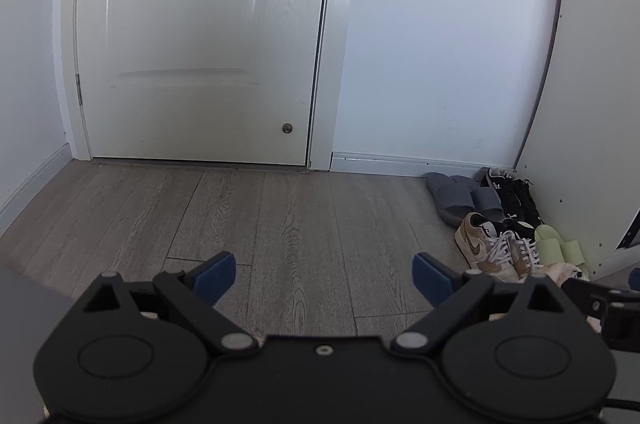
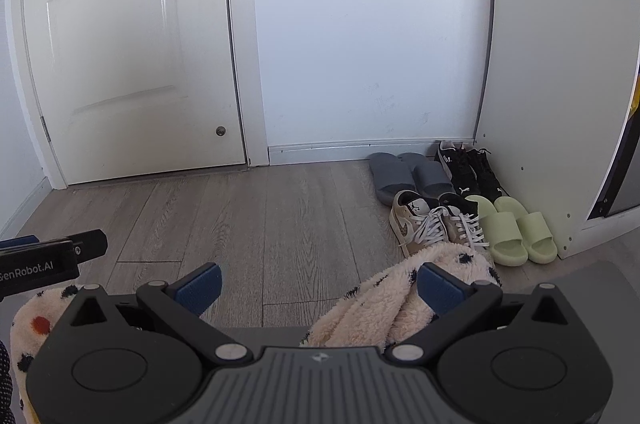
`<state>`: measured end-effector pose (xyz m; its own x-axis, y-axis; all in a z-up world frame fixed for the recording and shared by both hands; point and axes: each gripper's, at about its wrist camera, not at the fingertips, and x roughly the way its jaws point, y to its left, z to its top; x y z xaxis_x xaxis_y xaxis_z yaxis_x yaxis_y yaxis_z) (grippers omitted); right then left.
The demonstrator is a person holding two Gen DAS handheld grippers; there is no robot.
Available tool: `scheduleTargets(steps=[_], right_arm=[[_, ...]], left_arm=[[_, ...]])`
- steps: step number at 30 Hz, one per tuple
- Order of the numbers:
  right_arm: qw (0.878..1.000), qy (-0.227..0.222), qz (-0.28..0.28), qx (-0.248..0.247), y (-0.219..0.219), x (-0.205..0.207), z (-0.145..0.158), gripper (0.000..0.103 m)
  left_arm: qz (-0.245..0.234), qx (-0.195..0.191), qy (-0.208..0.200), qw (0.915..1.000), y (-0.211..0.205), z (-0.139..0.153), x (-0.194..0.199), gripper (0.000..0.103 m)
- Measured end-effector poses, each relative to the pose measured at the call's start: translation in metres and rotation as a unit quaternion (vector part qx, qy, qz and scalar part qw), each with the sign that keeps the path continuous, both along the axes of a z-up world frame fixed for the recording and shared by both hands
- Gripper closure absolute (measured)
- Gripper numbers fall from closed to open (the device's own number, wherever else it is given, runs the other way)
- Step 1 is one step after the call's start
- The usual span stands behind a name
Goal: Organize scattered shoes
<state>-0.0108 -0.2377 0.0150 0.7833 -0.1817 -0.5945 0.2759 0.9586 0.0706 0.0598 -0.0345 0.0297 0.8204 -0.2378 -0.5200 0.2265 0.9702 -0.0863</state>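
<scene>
Four shoe pairs sit paired in the floor's far right corner, while both tongs, left and right, hang agape, empty.

Four pairs of shoes lie grouped on the wood floor in the corner where the baseboard meets a white panel. Grey slides and black sneakers sit side by side against the baseboard. In front of them stand tan sneakers with white laces and pale green slides, the latter beside the panel. A fluffy spotted slipper lies nearest, touching the tan pair.
</scene>
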Motion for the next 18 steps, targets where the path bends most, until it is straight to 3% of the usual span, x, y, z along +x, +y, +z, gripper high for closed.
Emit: scheduleTargets(steps=[18], right_arm=[[1.0, 0.01, 0.024, 0.006, 0.001, 0.005, -0.007, 0.0]], left_arm=[[0.047, 0.033, -0.008, 0.9983, -0.001, 0.002, -0.014, 0.007]])
